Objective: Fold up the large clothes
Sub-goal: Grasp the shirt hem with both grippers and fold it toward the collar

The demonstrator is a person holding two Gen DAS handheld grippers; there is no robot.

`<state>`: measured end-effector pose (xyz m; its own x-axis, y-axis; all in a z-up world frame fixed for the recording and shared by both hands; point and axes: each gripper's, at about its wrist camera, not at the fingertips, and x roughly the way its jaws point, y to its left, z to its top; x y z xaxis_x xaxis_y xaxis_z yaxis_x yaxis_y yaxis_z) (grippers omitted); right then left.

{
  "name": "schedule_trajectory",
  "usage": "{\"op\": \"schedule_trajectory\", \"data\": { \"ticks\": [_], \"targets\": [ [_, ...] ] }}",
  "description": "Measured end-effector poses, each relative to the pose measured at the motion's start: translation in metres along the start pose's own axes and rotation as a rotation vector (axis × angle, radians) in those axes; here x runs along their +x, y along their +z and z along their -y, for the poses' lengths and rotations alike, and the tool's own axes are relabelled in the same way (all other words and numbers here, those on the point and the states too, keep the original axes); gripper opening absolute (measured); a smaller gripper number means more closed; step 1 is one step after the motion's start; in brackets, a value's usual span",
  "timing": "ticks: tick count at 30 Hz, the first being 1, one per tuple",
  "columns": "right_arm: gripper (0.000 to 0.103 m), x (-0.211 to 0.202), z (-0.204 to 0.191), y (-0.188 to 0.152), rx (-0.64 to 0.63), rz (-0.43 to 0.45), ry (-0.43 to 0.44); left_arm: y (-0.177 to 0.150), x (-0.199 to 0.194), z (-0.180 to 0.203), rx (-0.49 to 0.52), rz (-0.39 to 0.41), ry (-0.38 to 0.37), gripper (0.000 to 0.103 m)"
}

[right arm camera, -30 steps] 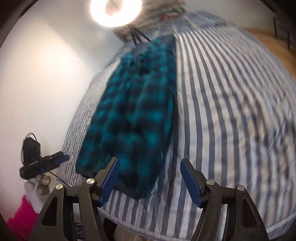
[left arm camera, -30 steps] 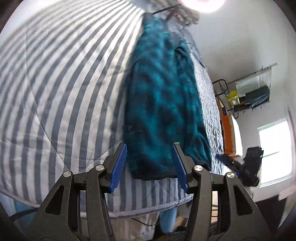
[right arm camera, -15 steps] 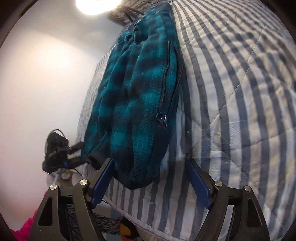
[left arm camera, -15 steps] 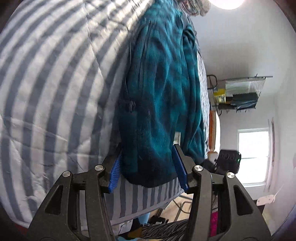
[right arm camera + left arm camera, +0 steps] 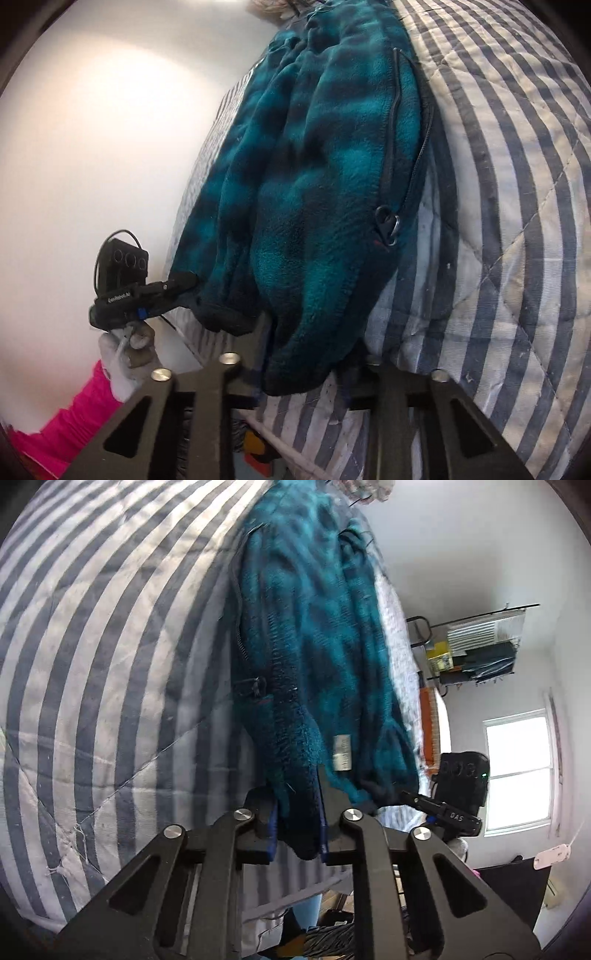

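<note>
A teal and black plaid fleece jacket (image 5: 314, 635) (image 5: 314, 155) lies lengthwise on a blue-and-white striped quilt (image 5: 110, 627) (image 5: 517, 184). Its hem hangs near the bed's front edge. My left gripper (image 5: 298, 812) is closing, and its blue pads pinch one corner of the hem. My right gripper (image 5: 306, 365) is closing too, with a thick fold of the hem squeezed between its jaws. Each gripper also shows in the other's view: the right gripper (image 5: 410, 797) and the left gripper (image 5: 184, 282), both at the dark hem edge. A zipper pull (image 5: 388, 225) lies on the jacket.
A wire rack (image 5: 480, 650) with stored items stands by the far wall, beside a bright window (image 5: 517, 771). A gloved hand with a pink sleeve (image 5: 85, 402) holds the left gripper. A white wall (image 5: 92, 147) runs along the bed. Clutter lies on the floor below the bed edge.
Both grippers came down and forward onto the jacket's hem. Their jaws went from wide open around the hem to pinched on the fabric.
</note>
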<state>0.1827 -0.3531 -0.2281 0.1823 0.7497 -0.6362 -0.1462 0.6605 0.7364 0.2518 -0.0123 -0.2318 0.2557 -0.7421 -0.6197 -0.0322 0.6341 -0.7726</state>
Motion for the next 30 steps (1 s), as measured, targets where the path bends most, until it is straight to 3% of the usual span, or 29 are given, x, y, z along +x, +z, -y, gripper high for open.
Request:
{"op": "schedule_trajectory", "data": {
  "ticks": [4,11,17,23,30],
  "targets": [
    [0.021,-0.012,-0.010,0.001,-0.015,0.044,0.057,0.002,-0.009,0.013,0.025,0.033,-0.026,0.012],
    [0.020,-0.024,-0.003,0.005,0.013,0.060,0.102,0.018,-0.009,0.018,-0.026,0.057,-0.095,0.011],
    [0.019,-0.052,-0.016,0.035,0.004,0.172,0.188,0.054,-0.025,0.039,-0.022,0.135,-0.142,0.010],
    [0.019,-0.059,-0.029,0.074,-0.001,0.231,0.168,0.098,-0.029,0.060,-0.002,0.194,-0.122,0.010],
    [0.019,-0.048,-0.030,0.132,0.002,0.246,0.076,0.149,-0.011,0.065,-0.026,0.231,-0.062,0.010]
  ]
}}
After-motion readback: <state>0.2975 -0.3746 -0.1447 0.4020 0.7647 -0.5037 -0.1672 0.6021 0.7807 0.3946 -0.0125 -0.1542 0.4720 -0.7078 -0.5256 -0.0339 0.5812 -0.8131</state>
